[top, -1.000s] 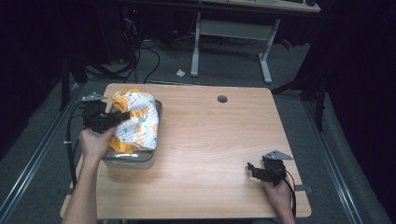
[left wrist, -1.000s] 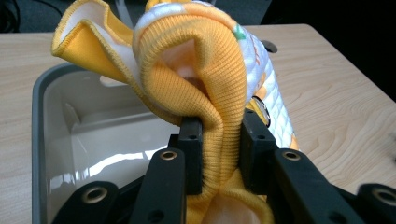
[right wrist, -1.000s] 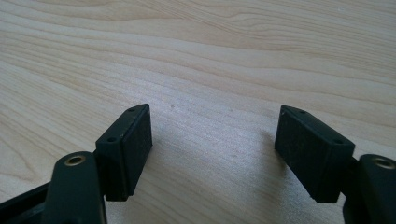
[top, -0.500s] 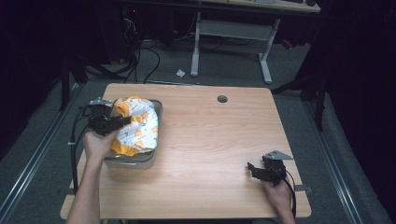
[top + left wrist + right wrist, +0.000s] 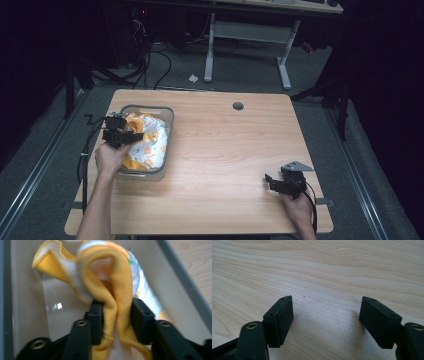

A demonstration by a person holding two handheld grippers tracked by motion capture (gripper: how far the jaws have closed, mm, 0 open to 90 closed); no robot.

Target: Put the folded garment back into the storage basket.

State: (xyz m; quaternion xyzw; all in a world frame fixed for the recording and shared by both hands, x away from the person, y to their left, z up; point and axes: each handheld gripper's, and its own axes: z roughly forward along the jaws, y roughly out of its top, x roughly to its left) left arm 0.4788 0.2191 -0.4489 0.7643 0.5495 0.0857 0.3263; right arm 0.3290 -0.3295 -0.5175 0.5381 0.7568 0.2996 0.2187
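A yellow and white cloth [image 5: 146, 145] lies bunched in a grey plastic bin [image 5: 168, 124] at the table's left. My left gripper [image 5: 131, 136] is over the bin's left side and shut on a fold of the cloth [image 5: 110, 293]; the yellow hem is pinched between its black pads [image 5: 96, 320]. My right gripper [image 5: 274, 182] rests low near the table's front right corner. It is open, with bare wood between its fingers [image 5: 280, 320].
The wooden table [image 5: 235, 150] has a round cable hole [image 5: 238, 106] near its back edge. Beyond it a white desk frame [image 5: 250, 35] stands on the dark floor. Cables [image 5: 85, 155] hang off the table's left edge.
My left gripper has pulled back toward the bin's left side and lowered with the cloth, which now sits deeper in the bin. The right gripper has stayed still.
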